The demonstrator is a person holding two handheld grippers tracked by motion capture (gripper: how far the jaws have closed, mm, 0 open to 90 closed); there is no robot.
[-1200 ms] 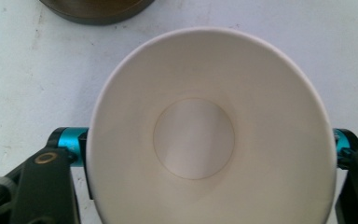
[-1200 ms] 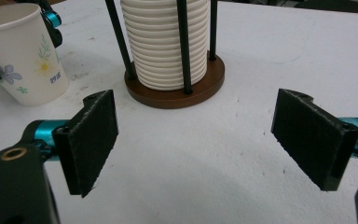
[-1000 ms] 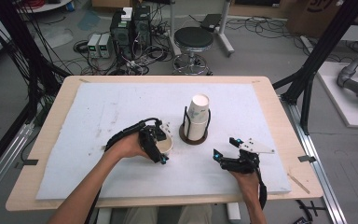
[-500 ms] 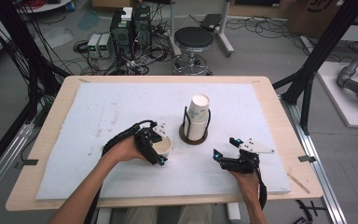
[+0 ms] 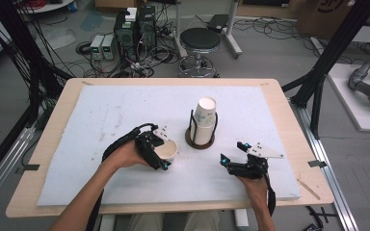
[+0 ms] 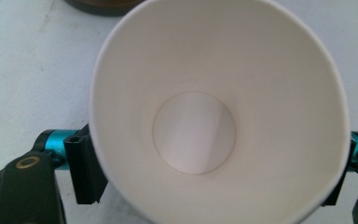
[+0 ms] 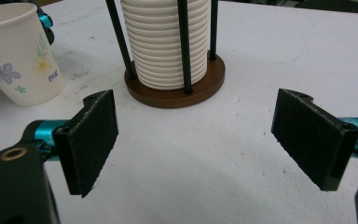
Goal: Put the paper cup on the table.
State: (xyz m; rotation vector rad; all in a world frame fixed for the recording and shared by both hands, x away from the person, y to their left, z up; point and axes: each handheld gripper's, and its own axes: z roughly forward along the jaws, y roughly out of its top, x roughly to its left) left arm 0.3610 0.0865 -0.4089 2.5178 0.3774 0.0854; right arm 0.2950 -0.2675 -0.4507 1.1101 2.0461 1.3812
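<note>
1. Left gripper sits at the paper cup on the white mat, front-left of the cup holder.
2. In the left gripper view the cup is between the two black fingers, mouth towards the camera, inside bare. The fingers have just been opening; the cup is between them, sides right at the pads. Can't tell whether the pads press on it.
3. Cup stands upright on the mat, mouth up. In the right gripper view it has a flower print.
4. Holder: brown round base with black rods around a stack of white cups, just beside the single cup, not touching.
5. Right gripper is near the front of the desk, right of the holder, well apart from the cup. Its fingers are spread wide, nothing between them, only mat.
</note>
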